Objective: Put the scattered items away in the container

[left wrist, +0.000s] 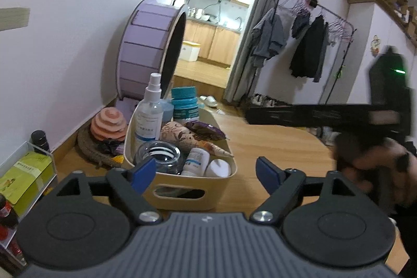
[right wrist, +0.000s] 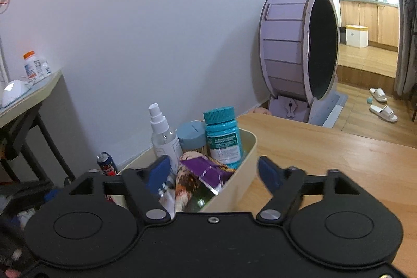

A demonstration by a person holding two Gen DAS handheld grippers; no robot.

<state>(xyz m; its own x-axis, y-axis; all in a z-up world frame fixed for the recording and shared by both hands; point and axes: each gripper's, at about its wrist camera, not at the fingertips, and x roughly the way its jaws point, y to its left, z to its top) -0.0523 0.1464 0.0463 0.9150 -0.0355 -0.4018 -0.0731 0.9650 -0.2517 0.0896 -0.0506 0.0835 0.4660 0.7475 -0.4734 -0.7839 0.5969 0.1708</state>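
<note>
A cream container stands on the wooden table. It holds a spray bottle, a teal-capped bottle, a purple snack packet, a glass jar, a small white bottle and a white cup. My left gripper is open and empty, just in front of the container's near wall. My right gripper is open and empty above the container, over the purple packet; the spray bottle and teal bottle stand behind. The right gripper's blurred body shows in the left wrist view.
A purple cat wheel stands against the wall beyond the table. A pink stacked toy lies on the floor left of the container. A green box sits at far left. A side table with a bottle is at the left.
</note>
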